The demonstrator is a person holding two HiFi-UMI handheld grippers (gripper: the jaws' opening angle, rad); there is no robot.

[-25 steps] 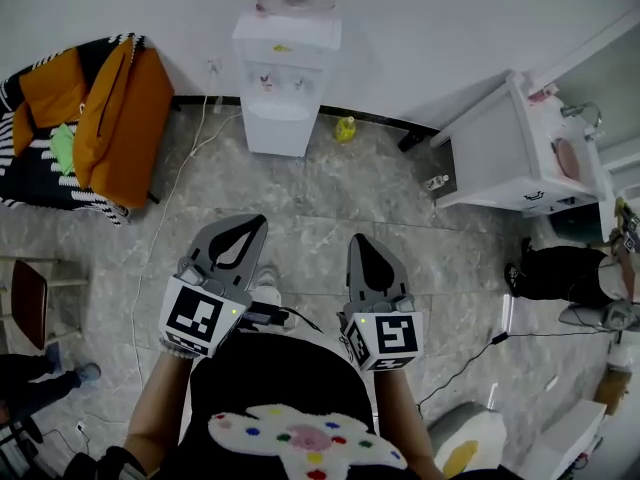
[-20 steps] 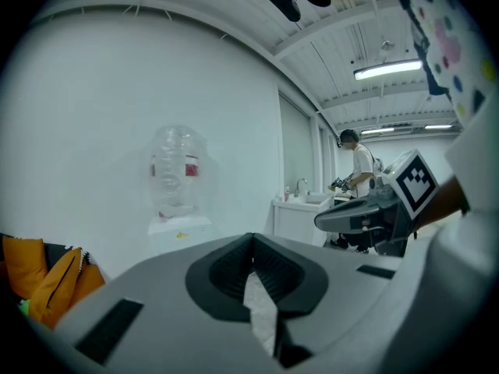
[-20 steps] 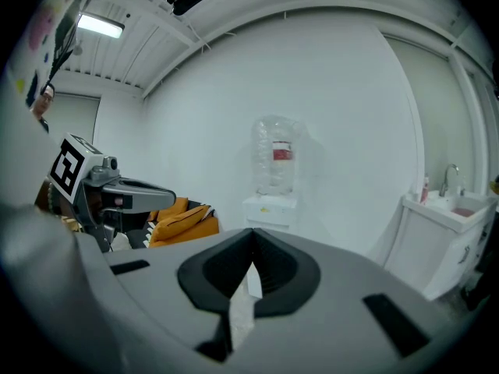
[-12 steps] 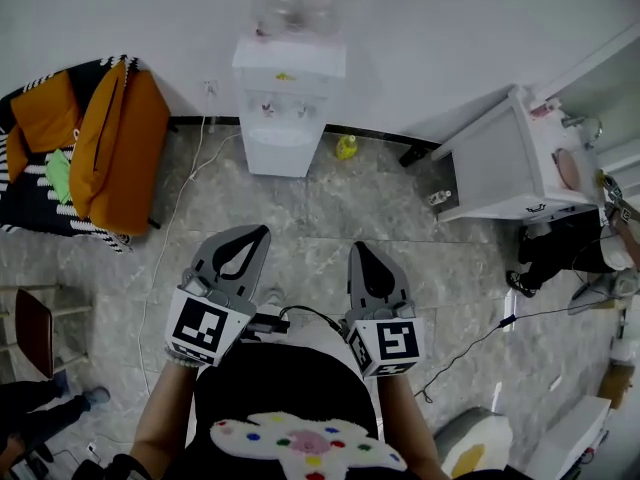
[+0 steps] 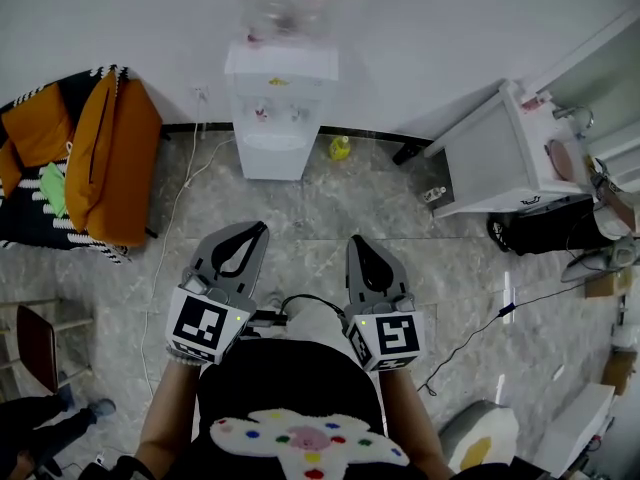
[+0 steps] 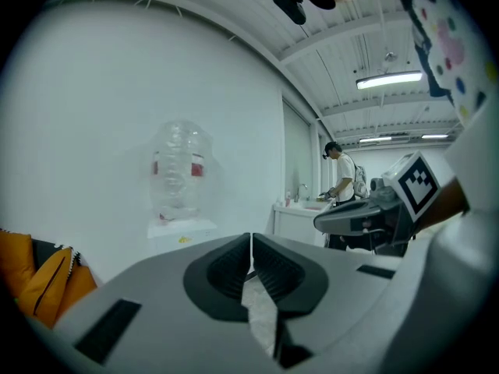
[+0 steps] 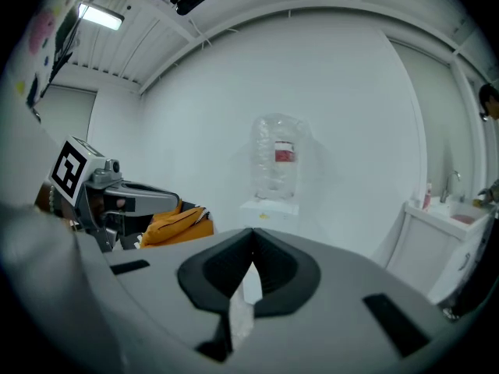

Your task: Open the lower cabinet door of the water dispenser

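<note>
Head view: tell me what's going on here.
A person stands on the marble floor with a gripper in each hand. The left gripper and the right gripper both have their fingers shut on nothing. They point toward the water dispenser against the wall, well short of it. Its lower cabinet door looks closed and nothing touches it, so opening it has not begun.

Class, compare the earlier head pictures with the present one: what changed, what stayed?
The water dispenser sits lower in view, with more of its bottle showing; the person seems to have edged toward it. Nothing was gripped or released. The left gripper and right gripper stay shut and empty.
</note>
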